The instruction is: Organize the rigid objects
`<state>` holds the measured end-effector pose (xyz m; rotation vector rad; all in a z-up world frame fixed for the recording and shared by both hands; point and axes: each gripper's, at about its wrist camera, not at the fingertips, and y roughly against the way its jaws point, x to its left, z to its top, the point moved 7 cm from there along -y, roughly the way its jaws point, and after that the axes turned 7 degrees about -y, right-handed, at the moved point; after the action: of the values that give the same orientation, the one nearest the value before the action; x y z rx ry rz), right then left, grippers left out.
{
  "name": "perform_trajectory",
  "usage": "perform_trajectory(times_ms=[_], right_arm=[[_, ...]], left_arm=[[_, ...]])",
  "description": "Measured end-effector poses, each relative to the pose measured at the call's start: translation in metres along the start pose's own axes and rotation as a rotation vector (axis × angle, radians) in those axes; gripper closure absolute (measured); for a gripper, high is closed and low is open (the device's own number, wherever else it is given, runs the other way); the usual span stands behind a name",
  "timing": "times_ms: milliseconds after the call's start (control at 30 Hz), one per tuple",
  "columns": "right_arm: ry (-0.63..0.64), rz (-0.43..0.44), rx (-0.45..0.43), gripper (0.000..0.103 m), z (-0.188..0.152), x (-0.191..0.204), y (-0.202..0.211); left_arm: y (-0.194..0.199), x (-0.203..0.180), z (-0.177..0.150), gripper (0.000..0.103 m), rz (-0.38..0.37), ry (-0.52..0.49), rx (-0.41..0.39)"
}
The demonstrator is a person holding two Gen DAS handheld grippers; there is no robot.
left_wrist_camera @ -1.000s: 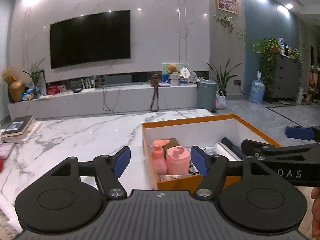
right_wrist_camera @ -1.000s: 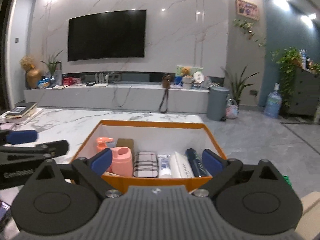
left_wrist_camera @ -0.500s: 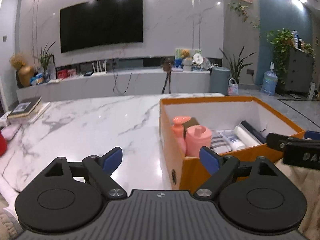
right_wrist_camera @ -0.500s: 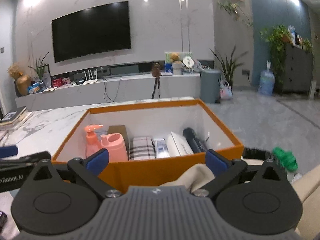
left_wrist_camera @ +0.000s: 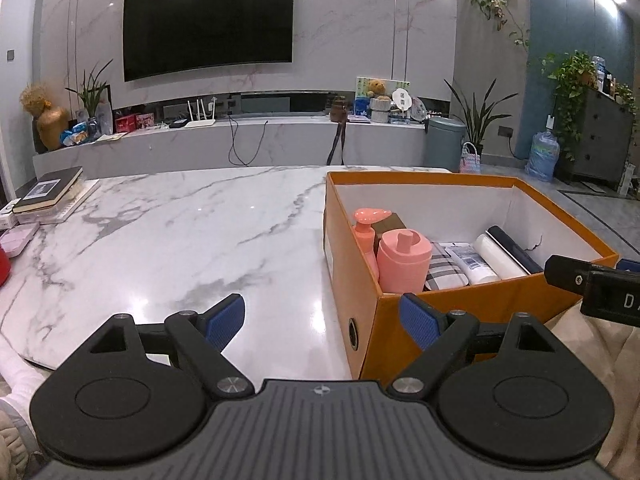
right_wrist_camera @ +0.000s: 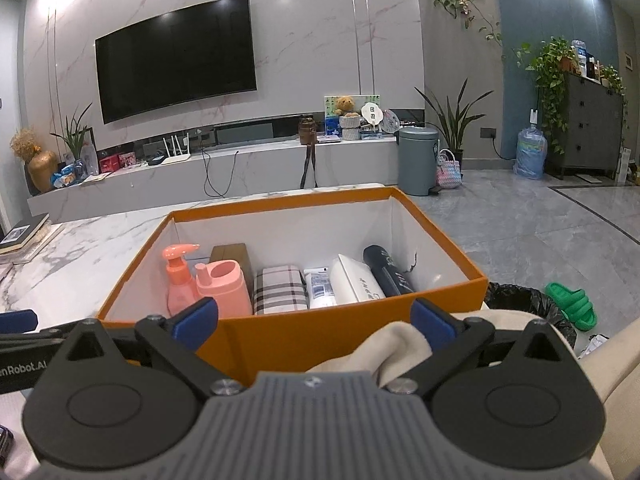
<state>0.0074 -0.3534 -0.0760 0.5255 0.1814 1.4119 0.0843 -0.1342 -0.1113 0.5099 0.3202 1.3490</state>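
An orange box [left_wrist_camera: 448, 320] [right_wrist_camera: 320, 336] stands at the right end of the white marble table [left_wrist_camera: 180, 240]. It holds a pink pump bottle [right_wrist_camera: 178, 276], a pink container [right_wrist_camera: 224, 288], a brown block [right_wrist_camera: 232, 254], a plaid case [right_wrist_camera: 280, 288], a white tube [right_wrist_camera: 320, 288], a white packet [right_wrist_camera: 356, 282] and a dark tube [right_wrist_camera: 388, 270]. My left gripper [left_wrist_camera: 322, 320] is open and empty, near the box's front left corner. My right gripper [right_wrist_camera: 314, 316] is open and empty, in front of the box's near wall.
Books [left_wrist_camera: 52, 192] and a pink case [left_wrist_camera: 16, 240] lie at the table's far left. Beige cloth [right_wrist_camera: 392, 344] lies below the right gripper. A black-lined bin [right_wrist_camera: 524, 304] and a green slipper [right_wrist_camera: 572, 304] are on the floor to the right.
Both grippers have pulled back from the box and stayed open. The box now shows farther ahead in both views.
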Motion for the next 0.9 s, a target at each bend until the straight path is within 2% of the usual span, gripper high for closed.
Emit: perform_trajectory(times_ms=[900], right_arm=[[0.001, -0.001, 0.002, 0.003, 0.0004, -0.0024, 0.0013]], left_arm=[[0.0025, -0.0039, 0.0036, 0.001, 0.000, 0.002, -0.008]])
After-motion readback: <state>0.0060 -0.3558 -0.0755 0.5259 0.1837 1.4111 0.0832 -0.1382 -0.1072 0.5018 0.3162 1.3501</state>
